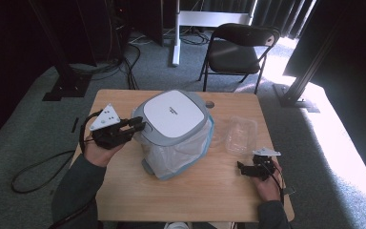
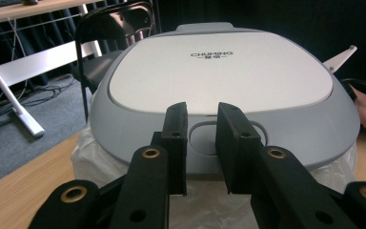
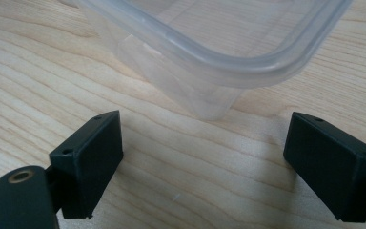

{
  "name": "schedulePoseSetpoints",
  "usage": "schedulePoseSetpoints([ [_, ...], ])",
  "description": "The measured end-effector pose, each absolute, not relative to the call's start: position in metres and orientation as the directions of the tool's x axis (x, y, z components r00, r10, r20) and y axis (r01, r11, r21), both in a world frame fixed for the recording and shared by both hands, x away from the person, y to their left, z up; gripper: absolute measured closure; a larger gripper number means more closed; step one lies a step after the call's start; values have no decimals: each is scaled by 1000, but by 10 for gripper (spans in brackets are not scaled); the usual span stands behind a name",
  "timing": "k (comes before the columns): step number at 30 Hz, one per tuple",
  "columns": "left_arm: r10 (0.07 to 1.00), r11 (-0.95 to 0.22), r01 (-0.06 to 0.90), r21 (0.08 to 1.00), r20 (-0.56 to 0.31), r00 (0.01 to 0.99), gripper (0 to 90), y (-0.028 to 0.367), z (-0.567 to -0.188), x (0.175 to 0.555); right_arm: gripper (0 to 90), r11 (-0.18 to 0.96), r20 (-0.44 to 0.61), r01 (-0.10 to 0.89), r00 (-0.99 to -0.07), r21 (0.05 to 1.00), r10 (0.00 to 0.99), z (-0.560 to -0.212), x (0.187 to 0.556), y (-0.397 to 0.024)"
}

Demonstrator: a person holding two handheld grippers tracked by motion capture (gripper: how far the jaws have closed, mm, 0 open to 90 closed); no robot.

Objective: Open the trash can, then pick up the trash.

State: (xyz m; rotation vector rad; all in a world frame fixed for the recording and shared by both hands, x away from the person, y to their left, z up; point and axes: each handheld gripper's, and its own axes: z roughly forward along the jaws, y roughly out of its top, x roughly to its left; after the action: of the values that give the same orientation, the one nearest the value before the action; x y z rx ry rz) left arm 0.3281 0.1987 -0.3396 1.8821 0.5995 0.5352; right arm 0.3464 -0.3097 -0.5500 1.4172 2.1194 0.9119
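A small bin [image 1: 174, 117] with a grey rim and a white lid [image 2: 219, 71] stands mid-table, lined with a clear plastic bag [image 1: 181, 152]. My left gripper [image 1: 139, 125] is at the bin's left rim. In the left gripper view its jaws [image 2: 202, 124] stand a narrow gap apart before an oval recess [image 2: 205, 136] in the rim, with nothing between them. My right gripper [image 1: 243, 168] rests low near the table's right front, open wide [image 3: 205, 148]. A clear plastic container [image 3: 209, 52] lies just beyond its fingertips, apart from them.
The wooden table [image 1: 195, 191] carries the clear container [image 1: 240, 133] to the right of the bin. A black folding chair [image 1: 238, 47] stands behind the table. Cables lie on the grey carpet at the left.
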Motion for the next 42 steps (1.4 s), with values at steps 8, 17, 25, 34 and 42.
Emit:
schedulePoseSetpoints([
  [8, 629, -348, 164, 923, 100, 771, 715, 200, -338, 327, 123, 261, 7, 639, -385, 723, 923, -550, 346, -310],
  [17, 693, -215, 199, 956, 6, 720, 595, 228, -348, 330, 123, 261, 8, 640, -385, 723, 923, -550, 346, -310],
  [25, 748, -124, 330, 936, -130, 651, 578, 257, -401, 335, 123, 261, 8, 640, -385, 723, 923, -550, 346, -310],
  [34, 751, -123, 443, 888, -208, 626, 569, 257, -450, 340, 231, 258, 7, 669, -366, 698, 931, -544, 344, -310],
  [42, 751, -138, 452, 881, -204, 628, 560, 251, -453, 346, 254, 244, -21, 653, -329, 717, 944, -525, 334, -320],
])
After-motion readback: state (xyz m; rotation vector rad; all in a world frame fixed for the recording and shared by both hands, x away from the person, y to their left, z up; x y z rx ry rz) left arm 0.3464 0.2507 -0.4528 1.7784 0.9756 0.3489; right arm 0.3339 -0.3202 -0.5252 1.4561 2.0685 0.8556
